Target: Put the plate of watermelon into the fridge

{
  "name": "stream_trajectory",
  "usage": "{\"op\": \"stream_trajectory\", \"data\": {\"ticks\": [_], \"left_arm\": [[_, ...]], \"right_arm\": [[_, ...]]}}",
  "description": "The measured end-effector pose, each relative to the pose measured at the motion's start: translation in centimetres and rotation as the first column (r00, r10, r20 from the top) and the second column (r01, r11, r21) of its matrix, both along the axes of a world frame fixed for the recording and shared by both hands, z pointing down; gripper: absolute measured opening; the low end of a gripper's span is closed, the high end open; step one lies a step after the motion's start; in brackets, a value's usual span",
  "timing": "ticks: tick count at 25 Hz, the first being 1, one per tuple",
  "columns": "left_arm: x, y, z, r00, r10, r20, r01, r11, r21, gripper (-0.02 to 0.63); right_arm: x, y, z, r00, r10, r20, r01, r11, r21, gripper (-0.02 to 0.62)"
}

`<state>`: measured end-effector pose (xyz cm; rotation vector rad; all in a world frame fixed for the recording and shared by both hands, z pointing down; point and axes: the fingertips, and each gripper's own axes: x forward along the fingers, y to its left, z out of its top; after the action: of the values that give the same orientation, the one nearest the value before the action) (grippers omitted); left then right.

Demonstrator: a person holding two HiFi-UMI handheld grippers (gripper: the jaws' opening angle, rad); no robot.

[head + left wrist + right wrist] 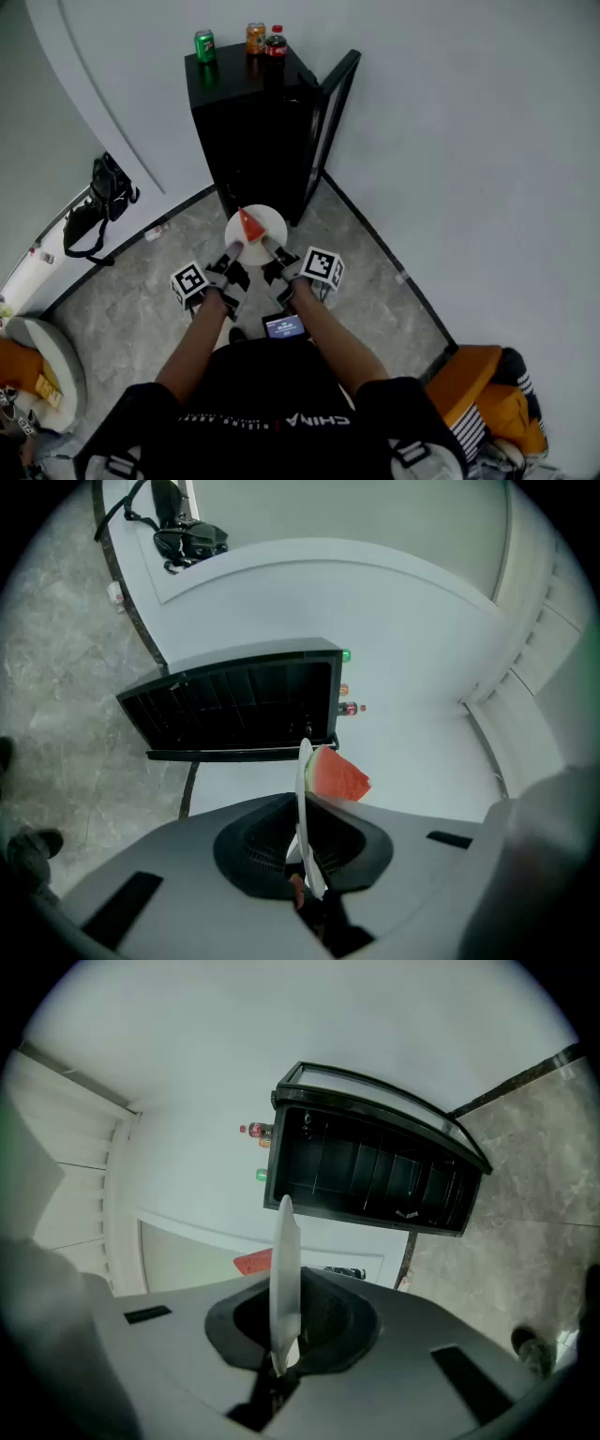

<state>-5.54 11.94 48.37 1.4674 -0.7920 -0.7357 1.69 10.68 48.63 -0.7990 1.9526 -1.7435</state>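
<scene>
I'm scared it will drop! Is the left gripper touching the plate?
Touching. The left gripper view shows the left gripper with its jaws closed on the rim of the plate, which carries the watermelon slice.

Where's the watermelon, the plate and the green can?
watermelon (pixel 249 226): head view, its red flesh.
plate (pixel 275 223): head view, bare white right side.
green can (pixel 204 45): head view, its side.

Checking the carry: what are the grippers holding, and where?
The white plate, watermelon on it: left gripper and right gripper each clamp its near rim.
</scene>
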Motion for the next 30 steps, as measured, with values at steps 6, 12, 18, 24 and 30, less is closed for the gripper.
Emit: {"op": "stream_trajectory", "data": {"ticks": [6,12,18,24,30], "left_arm": [[0.14,-0.10,0.29,1.000,0.006,0.009,-0.006,1.000,0.000,0.032],[0.07,-0.25,-0.30,1.000,-0.007,0.004,0.007,0.999,0.045,0.032],[-0.07,-0.28,-0.12,0.999,-0.007,-0.038,0.008,1.000,0.026,0.032],[-0.03,-0.22,0.22,0.999,0.002,-0.040,-0.001,1.000,0.017,0.032],[-0.06,-0.19,0.28,0.999,0.005,-0.033,-0.004,1.000,0.021,0.032]], "right_arm": [[0.28,-0.08,0.28,1.000,0.014,0.014,-0.014,1.000,-0.018,0.020],[0.15,-0.28,0.02,0.999,0.018,0.043,-0.017,1.000,-0.015,0.020],[-0.05,-0.36,0.21,0.999,0.005,0.042,-0.005,1.000,-0.016,0.020],[-0.02,-0.32,0.61,0.999,0.005,0.048,-0.004,1.000,-0.028,0.020],[-0.04,-0.30,0.45,0.999,0.000,0.047,0.001,1.000,-0.021,0.020]]}}
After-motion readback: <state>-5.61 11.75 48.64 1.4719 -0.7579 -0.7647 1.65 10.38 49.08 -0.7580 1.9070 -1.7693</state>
